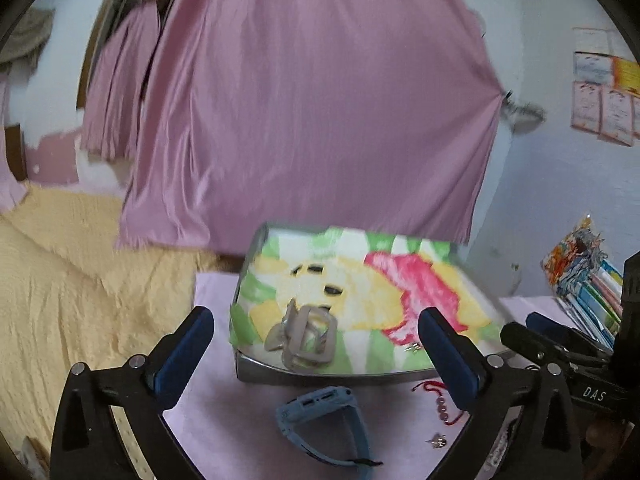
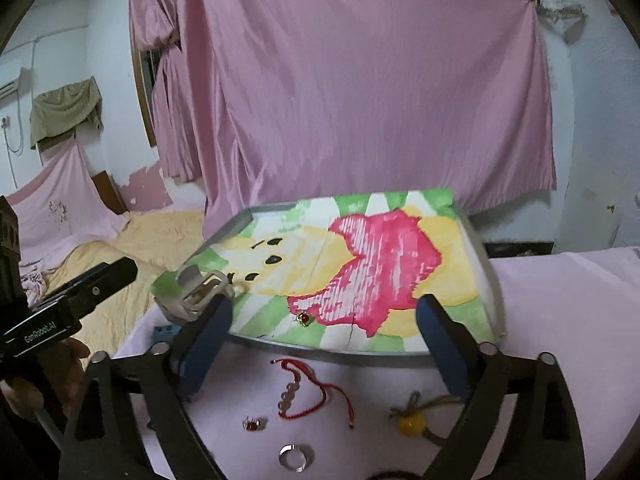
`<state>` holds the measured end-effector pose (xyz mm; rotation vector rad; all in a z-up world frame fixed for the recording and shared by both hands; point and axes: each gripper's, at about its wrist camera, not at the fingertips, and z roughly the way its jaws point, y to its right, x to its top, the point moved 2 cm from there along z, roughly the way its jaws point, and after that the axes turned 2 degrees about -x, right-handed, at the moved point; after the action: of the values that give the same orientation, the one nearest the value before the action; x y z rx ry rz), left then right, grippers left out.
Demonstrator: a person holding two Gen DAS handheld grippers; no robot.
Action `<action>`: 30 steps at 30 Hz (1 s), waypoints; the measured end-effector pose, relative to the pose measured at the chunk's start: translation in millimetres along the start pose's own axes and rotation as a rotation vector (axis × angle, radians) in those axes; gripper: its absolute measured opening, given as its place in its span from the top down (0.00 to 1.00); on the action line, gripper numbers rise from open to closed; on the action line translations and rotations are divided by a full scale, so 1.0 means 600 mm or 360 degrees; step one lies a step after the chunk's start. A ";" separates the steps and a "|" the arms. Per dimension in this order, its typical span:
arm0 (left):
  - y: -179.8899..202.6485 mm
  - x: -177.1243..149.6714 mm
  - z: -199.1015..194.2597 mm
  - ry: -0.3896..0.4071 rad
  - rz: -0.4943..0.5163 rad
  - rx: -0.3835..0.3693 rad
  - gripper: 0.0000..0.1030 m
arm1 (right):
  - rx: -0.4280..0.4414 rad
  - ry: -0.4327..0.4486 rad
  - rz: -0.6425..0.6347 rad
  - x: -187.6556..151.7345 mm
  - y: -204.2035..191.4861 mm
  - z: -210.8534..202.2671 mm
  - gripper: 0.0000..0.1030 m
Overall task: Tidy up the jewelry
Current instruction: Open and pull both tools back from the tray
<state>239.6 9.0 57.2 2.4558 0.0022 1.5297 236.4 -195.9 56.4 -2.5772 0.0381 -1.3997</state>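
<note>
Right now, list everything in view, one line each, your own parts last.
Tray: one, metal, lined with a painted cloth, on the pink table cover.
Hair clip: one, beige, on the tray's near left corner.
Red-stone earring: one, on the tray's near edge.
Watch: one, blue, on the cover before the tray.
Red cord bracelet: one, before the tray.
Red-stone ring: one, left of the bracelet.
Silver ring: one, nearest the camera.
Yellow bead pendant: one, right of the bracelet.
Curtain: pink, behind.
Left gripper: open, empty.
Right gripper: open, empty.
</note>
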 end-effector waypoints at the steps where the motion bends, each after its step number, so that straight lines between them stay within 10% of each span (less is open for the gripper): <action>1: 0.004 0.000 -0.006 0.0019 0.0010 0.0004 0.00 | 0.0002 0.0033 -0.0008 -0.003 -0.001 -0.013 0.10; 16: 0.049 -0.061 -0.115 0.0206 0.0067 0.0037 0.00 | -0.0044 0.0330 -0.0103 -0.069 0.004 -0.159 0.04; 30: 0.070 -0.122 -0.159 0.0222 0.0119 0.0076 0.00 | -0.0086 0.0331 -0.0109 -0.133 0.030 -0.205 0.04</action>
<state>116.7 -21.6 41.4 2.4046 -0.0283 1.7495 91.8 -224.5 51.9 -2.4855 0.0196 -1.7097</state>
